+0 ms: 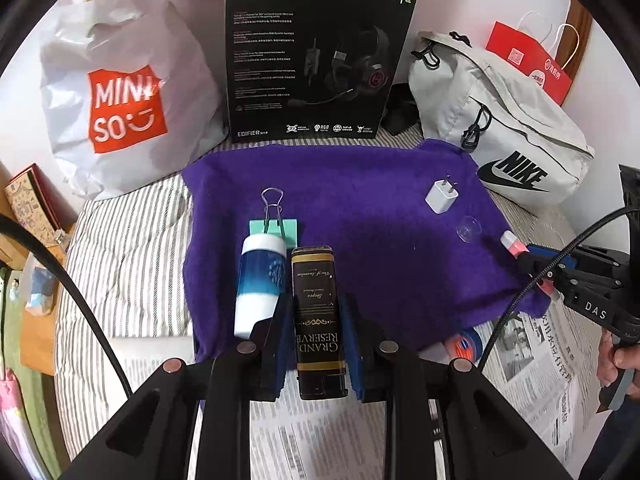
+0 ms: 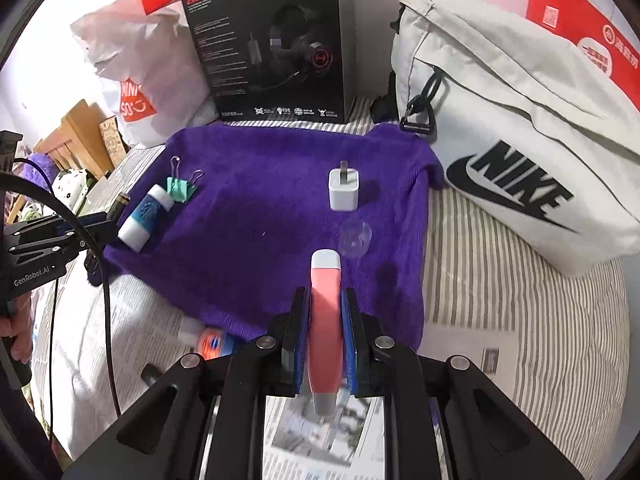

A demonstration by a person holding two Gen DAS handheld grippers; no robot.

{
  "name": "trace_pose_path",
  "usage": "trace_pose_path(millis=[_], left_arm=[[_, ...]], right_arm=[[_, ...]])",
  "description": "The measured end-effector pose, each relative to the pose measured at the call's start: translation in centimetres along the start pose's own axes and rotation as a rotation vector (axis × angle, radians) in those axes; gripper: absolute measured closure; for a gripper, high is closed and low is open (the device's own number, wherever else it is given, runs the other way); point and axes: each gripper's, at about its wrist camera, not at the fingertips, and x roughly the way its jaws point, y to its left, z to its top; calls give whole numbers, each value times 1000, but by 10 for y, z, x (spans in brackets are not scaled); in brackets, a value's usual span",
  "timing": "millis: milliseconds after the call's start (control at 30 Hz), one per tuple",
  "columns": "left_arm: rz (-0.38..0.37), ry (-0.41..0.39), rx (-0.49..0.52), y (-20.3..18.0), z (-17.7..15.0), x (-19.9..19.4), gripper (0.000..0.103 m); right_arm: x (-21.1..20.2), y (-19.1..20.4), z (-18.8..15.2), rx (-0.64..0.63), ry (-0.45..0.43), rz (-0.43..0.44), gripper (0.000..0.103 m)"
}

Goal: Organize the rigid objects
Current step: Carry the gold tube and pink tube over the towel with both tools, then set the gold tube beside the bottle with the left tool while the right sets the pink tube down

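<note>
My left gripper (image 1: 318, 316) is shut on a dark "Grand Reserve" tin (image 1: 318, 320), held lengthwise above the near edge of the purple cloth (image 1: 360, 208). My right gripper (image 2: 326, 316) is shut on a pink and white tube (image 2: 326, 320); in the left wrist view that tube (image 1: 513, 245) shows at the right. On the cloth lie a blue and white bottle (image 1: 260, 280), a green binder clip (image 1: 276, 224), a white charger plug (image 1: 442, 196) and a small clear cup (image 1: 468, 229). An orange and blue tube (image 2: 212, 342) lies at the cloth's near edge.
Behind the cloth stand a white Miniso bag (image 1: 120, 96), a black headset box (image 1: 316, 60), a grey Nike bag (image 1: 508, 128) and a red paper bag (image 1: 532, 64). Newspaper (image 1: 536, 360) covers the striped bedding (image 1: 120, 248) in front. A person's hand (image 1: 620, 356) holds the right gripper.
</note>
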Motion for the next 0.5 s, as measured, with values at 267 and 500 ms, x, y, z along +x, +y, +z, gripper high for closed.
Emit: trace_pose_path(millis=[267, 500], left_arm=[[-8, 31, -10, 4, 7, 24, 80], [-16, 49, -3, 6, 7, 38, 80]], right_arm=[[31, -3, 16, -21, 36, 0, 87], [59, -1, 17, -43, 80, -8, 87]])
